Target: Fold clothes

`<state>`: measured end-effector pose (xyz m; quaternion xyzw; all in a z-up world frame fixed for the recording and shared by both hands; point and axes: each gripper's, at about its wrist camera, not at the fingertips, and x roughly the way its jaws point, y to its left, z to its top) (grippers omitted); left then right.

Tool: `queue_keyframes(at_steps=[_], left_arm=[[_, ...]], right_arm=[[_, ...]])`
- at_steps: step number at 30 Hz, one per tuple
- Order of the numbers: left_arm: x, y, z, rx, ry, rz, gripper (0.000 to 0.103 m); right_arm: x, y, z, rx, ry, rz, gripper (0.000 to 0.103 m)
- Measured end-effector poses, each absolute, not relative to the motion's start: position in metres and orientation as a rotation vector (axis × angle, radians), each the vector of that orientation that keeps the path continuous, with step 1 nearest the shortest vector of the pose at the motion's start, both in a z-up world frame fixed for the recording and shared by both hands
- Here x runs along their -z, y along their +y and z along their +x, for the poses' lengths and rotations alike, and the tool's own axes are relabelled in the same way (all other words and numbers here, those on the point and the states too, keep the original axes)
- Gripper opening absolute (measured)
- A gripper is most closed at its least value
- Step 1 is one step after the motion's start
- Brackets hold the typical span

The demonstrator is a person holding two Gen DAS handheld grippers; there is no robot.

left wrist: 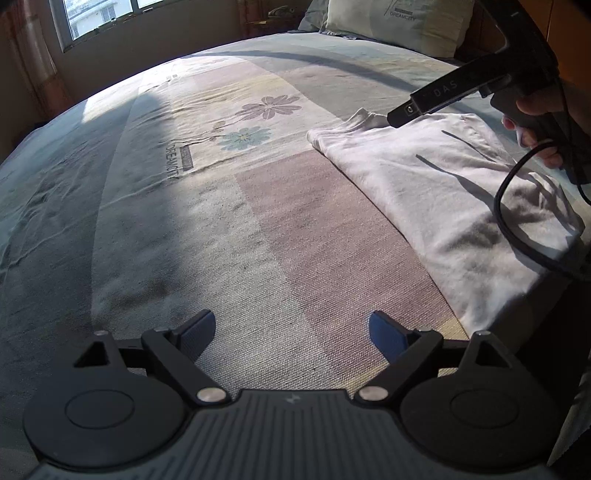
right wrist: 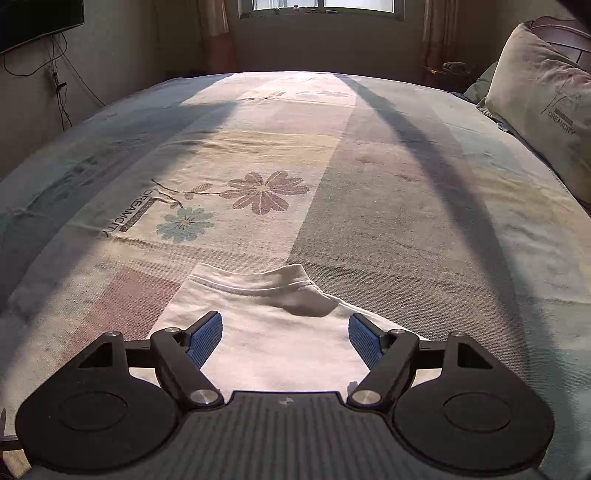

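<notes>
Sunlit bed carries a white shirt, already a folded oblong at the frame's right, both tools spread wide and empty, left tool beside it, right tool above it: mid-fold or finished, undecidable.

- The left gripper hangs over bare bedsheet, blue pads spread wide, nothing between them.
- A folded white shirt lies flat to its right.
- A hand holds the right gripper over the shirt's far end; its fingers seem hidden.
- A pillow leans at the bedhead.
</notes>
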<state>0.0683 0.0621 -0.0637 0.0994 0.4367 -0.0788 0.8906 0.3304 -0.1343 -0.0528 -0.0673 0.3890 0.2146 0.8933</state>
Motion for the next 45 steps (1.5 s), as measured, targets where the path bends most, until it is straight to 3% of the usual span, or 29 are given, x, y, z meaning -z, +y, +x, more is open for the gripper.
queue_keyframes(at_steps=[4, 6, 17, 23, 26, 38, 45], left_arm=[[0.059, 0.048, 0.061, 0.194, 0.903, 0.235, 0.09], [0.056, 0.042, 0.057, 0.202, 0.9, 0.246, 0.09], [0.039, 0.015, 0.043, 0.227, 0.872, 0.312, 0.09], [0.034, 0.014, 0.037, 0.22, 0.861, 0.321, 0.09], [0.031, 0.013, 0.032, 0.219, 0.851, 0.32, 0.09], [0.011, 0.023, 0.003, 0.2, 0.789, 0.289, 0.09], [-0.007, 0.034, -0.008, 0.188, 0.749, 0.225, 0.09]], right_arm=[[0.044, -0.145, 0.3, -0.433, 0.816, -0.153, 0.08], [0.041, -0.152, 0.287, -0.438, 0.815, -0.133, 0.093], [0.069, -0.166, 0.266, -0.451, 0.948, -0.046, 0.093], [0.058, -0.171, 0.248, -0.446, 0.916, -0.009, 0.093], [0.061, -0.171, 0.239, -0.456, 0.914, 0.001, 0.098], [0.076, -0.163, 0.207, -0.45, 0.943, 0.0, 0.1], [0.056, -0.167, 0.177, -0.53, 0.893, 0.092, 0.1]])
